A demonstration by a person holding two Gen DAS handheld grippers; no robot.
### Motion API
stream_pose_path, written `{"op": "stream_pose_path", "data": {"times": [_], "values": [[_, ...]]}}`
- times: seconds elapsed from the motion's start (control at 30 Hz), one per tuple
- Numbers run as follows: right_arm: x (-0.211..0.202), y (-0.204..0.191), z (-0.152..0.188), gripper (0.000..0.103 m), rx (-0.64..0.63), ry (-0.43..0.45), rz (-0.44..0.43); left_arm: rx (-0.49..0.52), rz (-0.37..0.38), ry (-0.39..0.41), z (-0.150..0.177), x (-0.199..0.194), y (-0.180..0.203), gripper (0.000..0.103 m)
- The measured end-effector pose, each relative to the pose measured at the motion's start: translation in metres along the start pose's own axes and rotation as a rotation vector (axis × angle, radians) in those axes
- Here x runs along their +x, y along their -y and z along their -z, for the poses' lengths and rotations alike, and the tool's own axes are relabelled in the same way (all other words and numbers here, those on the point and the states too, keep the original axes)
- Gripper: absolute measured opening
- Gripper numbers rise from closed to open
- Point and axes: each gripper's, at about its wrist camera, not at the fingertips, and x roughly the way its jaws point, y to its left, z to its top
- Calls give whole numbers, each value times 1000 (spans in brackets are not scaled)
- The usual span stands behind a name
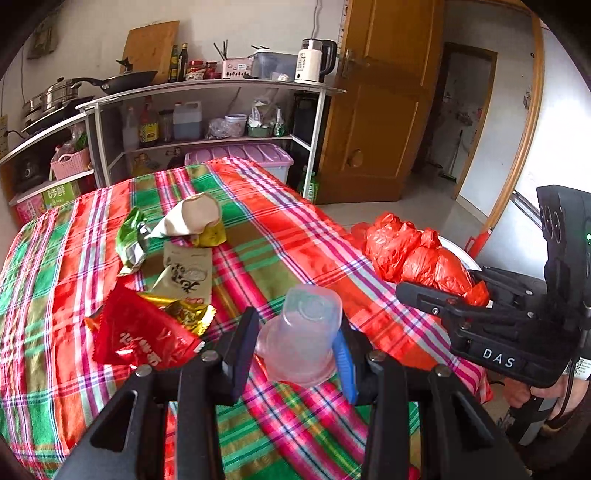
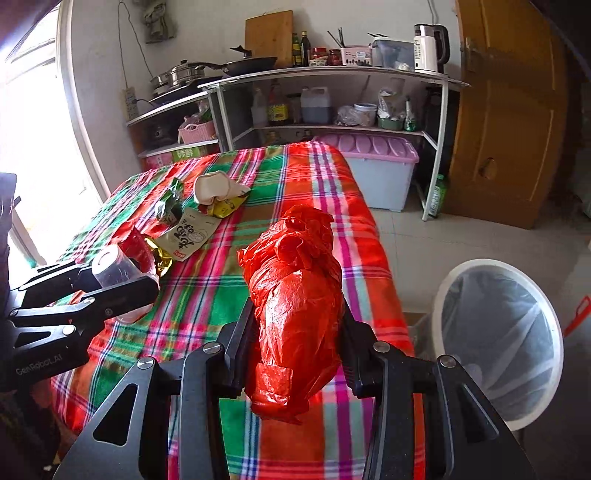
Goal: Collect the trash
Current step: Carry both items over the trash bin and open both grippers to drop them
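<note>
Snack wrappers [image 1: 166,280] littered the plaid tablecloth [image 1: 258,236]; a lined bin [image 2: 498,343] stood beside it. The left gripper [image 1: 295,343] clamped a clear plastic cup [image 1: 301,332], the right gripper [image 2: 295,332] a crumpled red bag [image 2: 295,295].

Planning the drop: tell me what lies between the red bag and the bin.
Nothing: only tablecloth edge and floor separate red bag from lined bin, per right wrist view.

Ahead of the gripper stands a white-framed shelf unit [image 2: 332,79] against a pale wall [image 2: 207,33], carrying a pan [image 2: 251,63], bottles, a white kettle [image 2: 428,48] and a leaning wooden board [image 2: 269,37]. A lilac-lidded storage box [image 2: 373,147] sits beneath. To its right is a brown wooden door [image 2: 513,110]; to its left, a bright window [image 2: 33,122]. Grey floor tiles [image 2: 461,236] lie right of the plaid-covered counter [image 2: 207,291].
</note>
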Motion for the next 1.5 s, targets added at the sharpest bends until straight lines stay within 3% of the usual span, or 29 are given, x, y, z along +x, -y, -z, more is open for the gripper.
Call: {"op": "stream_pose_path", "data": {"times": [0.8, 1.03, 1.3, 1.43, 1.5], "values": [[-80, 145, 36, 41, 222, 45, 275, 180, 213, -47, -57, 80, 151, 41], [-87, 183, 46, 41, 273, 30, 334, 211, 235, -79, -69, 109, 189, 41], [-67, 215, 54, 42, 305, -26, 351, 211, 219, -154, -69, 150, 209, 41], [-56, 224, 58, 43, 301, -56, 357, 209, 222, -188, -65, 165, 214, 53], [-47, 228, 58, 46, 290, -82, 357, 216, 215, -192, -65, 168, 215, 67]]}}
